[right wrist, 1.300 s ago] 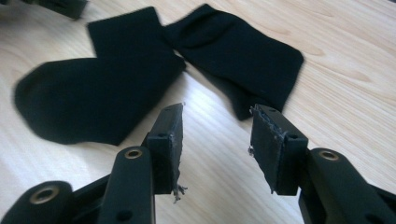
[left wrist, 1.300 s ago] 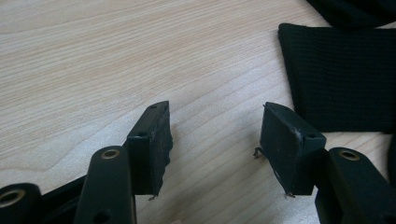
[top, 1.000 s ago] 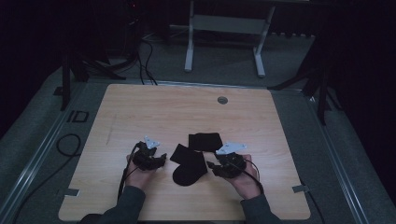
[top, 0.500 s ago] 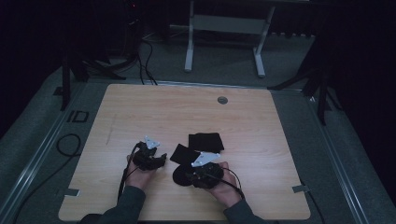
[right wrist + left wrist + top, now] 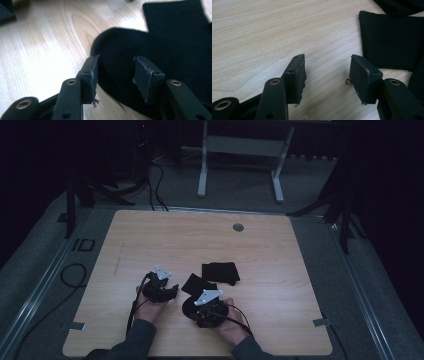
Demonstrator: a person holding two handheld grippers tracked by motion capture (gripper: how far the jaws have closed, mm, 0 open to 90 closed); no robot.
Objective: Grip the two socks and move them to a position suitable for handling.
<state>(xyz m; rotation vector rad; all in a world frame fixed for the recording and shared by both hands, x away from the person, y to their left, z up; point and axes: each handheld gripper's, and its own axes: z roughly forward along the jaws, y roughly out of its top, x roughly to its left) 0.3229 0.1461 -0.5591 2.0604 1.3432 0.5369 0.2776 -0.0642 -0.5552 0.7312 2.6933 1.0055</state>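
- While both grippers sit low at the near edge of the wooden table (image 5: 150, 235), the work in hand looks to be picking up or folding the black socks lying between them.
- Item: near sock (image 5: 140, 57), dark knit, flat on the table, its rounded end toward the right gripper; seen in the high view just ahead of that gripper.
- Item: far sock (image 5: 220, 272), folded into a rough rectangle, lying just beyond and touching or overlapping the near one; which, I cannot tell.
- Item: right gripper (image 5: 115, 72), jaws parted and empty, straddling the rounded edge of the near sock; left pad over bare wood at the fabric's border, right pad over cloth.
- Item: left gripper (image 5: 327, 75), jaws parted, nothing between them, over bare wood; a ribbed sock edge (image 5: 392, 42) lies ahead and to its right, near but apart.
- Handling note, as a judgement: lower the right gripper until one pad slides under the sock's edge, close on a single layer, and lift gently so the second sock is not dragged along.
- Handling note: the left gripper would do well to turn toward the ribbed cuff before closing.
- Pose: both forearms enter from the bottom; right hand (image 5: 227, 322) angled inward toward the table's middle, left hand (image 5: 150, 302) pointing forward and slightly right.
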